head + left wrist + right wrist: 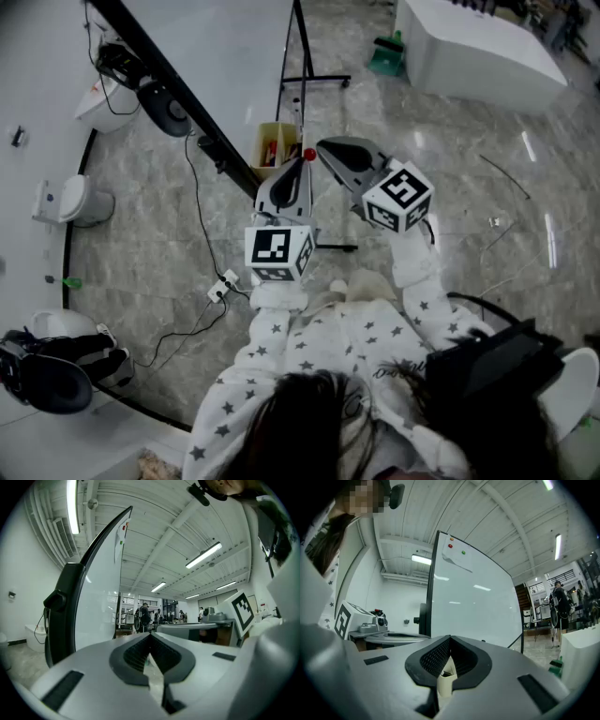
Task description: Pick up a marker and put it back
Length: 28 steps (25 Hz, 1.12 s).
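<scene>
Marker [272, 151], small, reddish, in yellow box [263, 132] at 11 o'clock of left gripper [302, 165]; left gripper clenched, empty; right gripper [323, 146] at its 2 o'clock, clenched, empty; whiteboard [216, 47] at 10 o'clock.

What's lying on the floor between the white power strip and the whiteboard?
A thin black cable runs over the floor from the power strip up toward the whiteboard. The head view shows it.
</scene>
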Motion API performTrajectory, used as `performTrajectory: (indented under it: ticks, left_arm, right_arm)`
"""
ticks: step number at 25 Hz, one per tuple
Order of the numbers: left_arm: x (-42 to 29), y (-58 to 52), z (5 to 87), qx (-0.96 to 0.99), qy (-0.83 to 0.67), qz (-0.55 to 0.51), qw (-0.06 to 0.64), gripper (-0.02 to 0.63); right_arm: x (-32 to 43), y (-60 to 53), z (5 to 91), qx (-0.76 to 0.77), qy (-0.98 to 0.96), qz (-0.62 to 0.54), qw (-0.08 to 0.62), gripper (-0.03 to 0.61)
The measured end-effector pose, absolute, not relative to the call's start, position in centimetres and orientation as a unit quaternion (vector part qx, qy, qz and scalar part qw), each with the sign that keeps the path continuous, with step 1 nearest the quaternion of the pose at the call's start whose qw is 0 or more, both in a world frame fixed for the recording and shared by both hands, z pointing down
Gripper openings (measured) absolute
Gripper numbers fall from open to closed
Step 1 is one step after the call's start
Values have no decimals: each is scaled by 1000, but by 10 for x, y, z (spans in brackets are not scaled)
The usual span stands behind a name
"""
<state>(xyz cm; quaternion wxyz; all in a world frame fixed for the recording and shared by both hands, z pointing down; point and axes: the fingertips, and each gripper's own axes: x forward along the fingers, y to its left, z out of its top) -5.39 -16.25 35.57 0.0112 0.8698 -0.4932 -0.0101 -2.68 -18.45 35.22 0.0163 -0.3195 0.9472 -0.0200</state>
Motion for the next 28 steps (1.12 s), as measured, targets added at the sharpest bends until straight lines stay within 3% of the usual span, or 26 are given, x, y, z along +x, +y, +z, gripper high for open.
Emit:
performTrajectory:
  ticks: [9, 10, 11, 12, 28]
  left_arm:
    - [-65, -185, 354, 858, -514, -2, 16, 2]
    - [-69, -187, 355, 855, -518, -1, 18, 2]
    - [-74, -189, 355, 853, -522, 0, 21, 2]
    - [-78, -191, 355, 850, -526, 1, 23, 1]
    - [-104, -193, 362, 820, -570, 31, 32, 0]
  right_arm:
    - [-38, -233, 368, -320, 947, -31, -10, 8]
    - [-41, -238, 371, -317, 947, -43, -7, 31]
    - [-45, -243, 374, -314, 948, -56, -4, 121]
    - [-50, -248, 377, -311, 948, -65, -4, 130]
    - [-96, -277, 406, -248, 963, -106, -28, 130]
